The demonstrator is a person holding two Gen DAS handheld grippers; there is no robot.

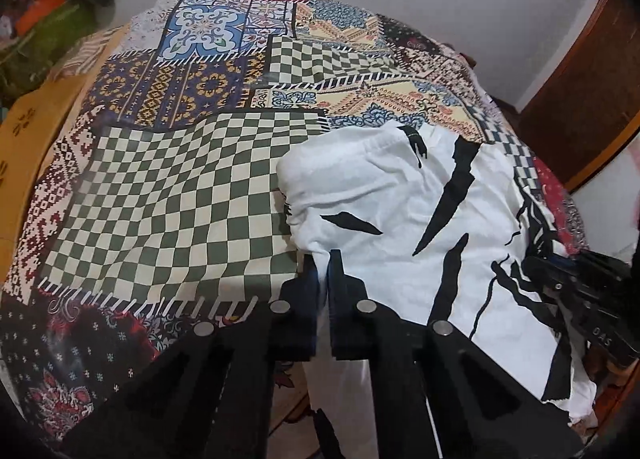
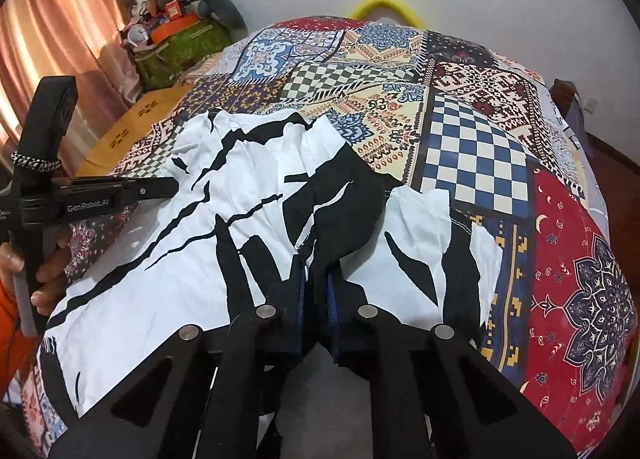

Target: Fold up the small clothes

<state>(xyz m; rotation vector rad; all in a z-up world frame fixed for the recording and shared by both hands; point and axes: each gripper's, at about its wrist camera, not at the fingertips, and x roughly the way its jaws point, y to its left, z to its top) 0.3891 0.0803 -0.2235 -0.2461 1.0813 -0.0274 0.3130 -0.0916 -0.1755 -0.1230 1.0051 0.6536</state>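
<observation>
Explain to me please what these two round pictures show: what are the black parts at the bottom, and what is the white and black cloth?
There is no robot here. A person holds a hand tool in each hand, and each tool carries a camera looking forward along its two fingers. The black parts at the bottom are those tools.

One picture comes from the left gripper, the other from the right gripper. In the right picture you also see the left tool from the side, with the person's hand around its grip.

On the patchwork bedspread lies a crumpled white garment with black streaks. Both pairs of jaws are shut on its near edge: left on a white part, right on a black part.
</observation>
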